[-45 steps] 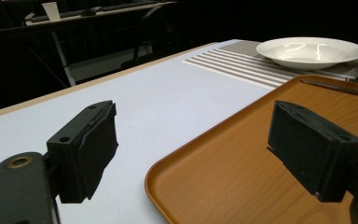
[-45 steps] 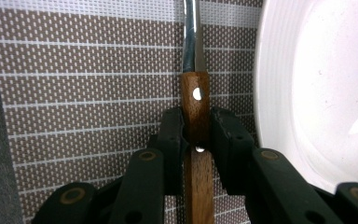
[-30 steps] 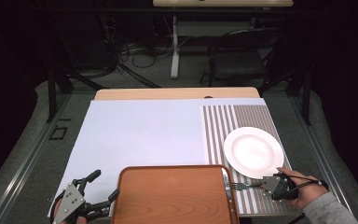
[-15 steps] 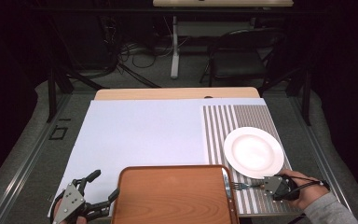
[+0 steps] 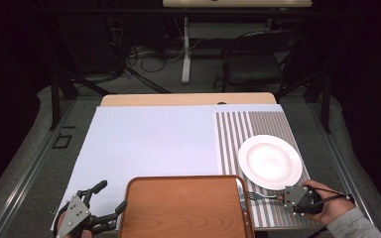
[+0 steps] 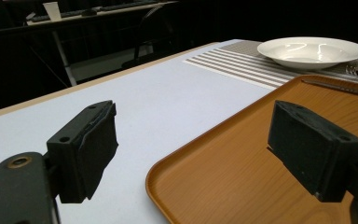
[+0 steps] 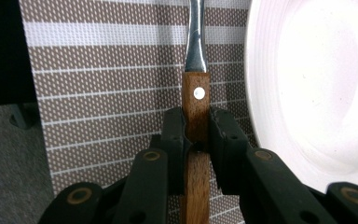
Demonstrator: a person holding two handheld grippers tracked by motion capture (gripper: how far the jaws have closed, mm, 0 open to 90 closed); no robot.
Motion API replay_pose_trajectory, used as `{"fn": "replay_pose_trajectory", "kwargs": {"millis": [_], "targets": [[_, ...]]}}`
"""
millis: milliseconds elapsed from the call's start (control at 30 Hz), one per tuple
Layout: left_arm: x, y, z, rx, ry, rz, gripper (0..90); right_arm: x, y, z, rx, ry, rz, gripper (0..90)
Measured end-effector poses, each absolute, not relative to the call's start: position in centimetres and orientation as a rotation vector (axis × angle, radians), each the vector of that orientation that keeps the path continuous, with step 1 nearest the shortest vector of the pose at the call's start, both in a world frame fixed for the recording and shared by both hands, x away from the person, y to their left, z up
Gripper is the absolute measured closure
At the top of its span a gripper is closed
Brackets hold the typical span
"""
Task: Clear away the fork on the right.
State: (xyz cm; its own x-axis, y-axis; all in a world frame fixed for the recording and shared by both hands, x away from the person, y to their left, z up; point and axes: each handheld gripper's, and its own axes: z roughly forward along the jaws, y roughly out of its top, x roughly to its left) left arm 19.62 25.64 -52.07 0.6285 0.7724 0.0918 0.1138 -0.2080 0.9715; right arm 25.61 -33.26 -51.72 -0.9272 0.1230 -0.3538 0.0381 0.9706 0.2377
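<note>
The right gripper (image 7: 196,135) is clamped on the wooden handle of the steel fork (image 5: 260,196), which lies on the brown-and-white striped placemat (image 5: 238,130) just beside the round white plate (image 5: 270,161). The fork's long axis runs across the table, tines pointing toward the orange-brown wooden tray (image 5: 186,208). The left gripper (image 6: 205,149) stands with jaws wide apart, straddling the tray's near left corner and gripping nothing.

The high view looks forward and down from above the person's side, taking in the whole table (image 5: 144,144); the left gripper view sits low near the front left corner, facing across the orange tray (image 6: 261,154) toward the white plate (image 6: 311,50) — shared with the high view; the right gripper view looks closely along a fork (image 7: 196,112) on the striped mat (image 7: 107,70) — plate beside it.
</note>
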Motion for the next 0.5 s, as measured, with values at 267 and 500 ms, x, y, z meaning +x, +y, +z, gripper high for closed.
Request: {"fn": "replay_pose_trajectory", "kwargs": {"millis": [267, 500], "targets": [[19.62, 25.61, -52.09, 1.696, 0.737, 0.709, 15.2, 25.36, -33.14, -51.34, 0.199, 2.734, 0.414, 77.1], [19.64, 25.65, -52.07, 1.697, 0.733, 0.711, 15.2, 25.36, -33.02, -51.05, 0.239, 2.736, 0.476, 77.1]]}}
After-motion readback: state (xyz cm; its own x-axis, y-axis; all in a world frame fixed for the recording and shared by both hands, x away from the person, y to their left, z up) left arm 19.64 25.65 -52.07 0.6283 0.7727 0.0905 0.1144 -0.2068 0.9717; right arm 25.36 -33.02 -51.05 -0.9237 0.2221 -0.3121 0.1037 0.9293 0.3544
